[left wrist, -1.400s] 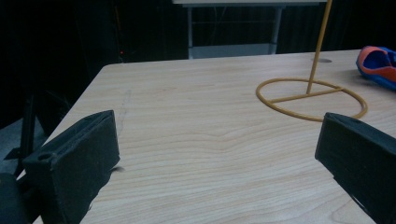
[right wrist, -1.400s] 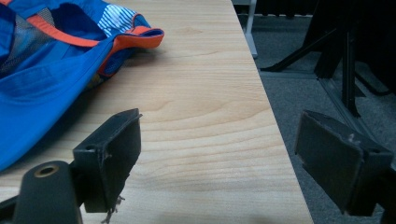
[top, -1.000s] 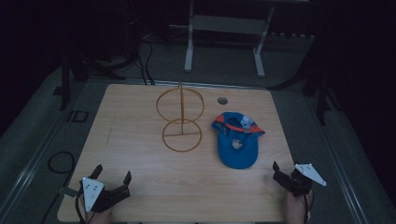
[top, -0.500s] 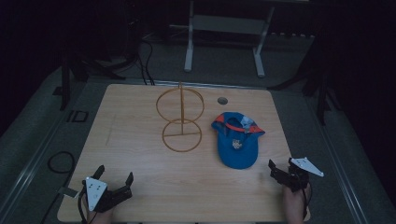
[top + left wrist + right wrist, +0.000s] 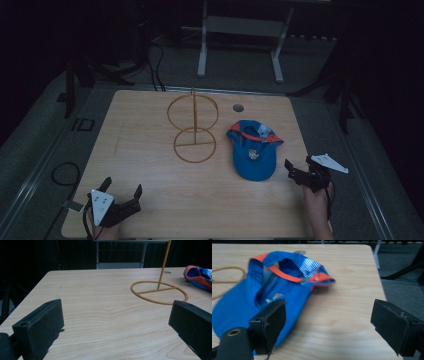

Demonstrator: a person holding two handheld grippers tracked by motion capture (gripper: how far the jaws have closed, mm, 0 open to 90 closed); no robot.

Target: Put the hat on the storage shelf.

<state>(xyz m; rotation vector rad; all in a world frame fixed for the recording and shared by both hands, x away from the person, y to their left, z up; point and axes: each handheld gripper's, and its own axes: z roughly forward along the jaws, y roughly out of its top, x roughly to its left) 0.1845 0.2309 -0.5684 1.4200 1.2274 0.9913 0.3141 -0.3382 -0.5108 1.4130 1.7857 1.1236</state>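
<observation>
The wooden table [image 5: 150,150] carries a yellow wire hat stand [image 5: 193,129] near its middle, upright on its ring base, likely waiting to receive the cap. Just right of it lies the blue baseball cap [image 5: 255,150], flat on the table, long axis running near to far, brim toward the person and orange-trimmed opening away. The right hand-held gripper [image 5: 298,174], jaws spread, sits beside the brim, apparently approaching. The left hand-held gripper [image 5: 121,196], also spread, idles at the near-left corner.

No legible text, brand or number found. The blue fabric cap with orange trim [image 5: 255,150] bears a small front emblem, too blurred to read.
</observation>
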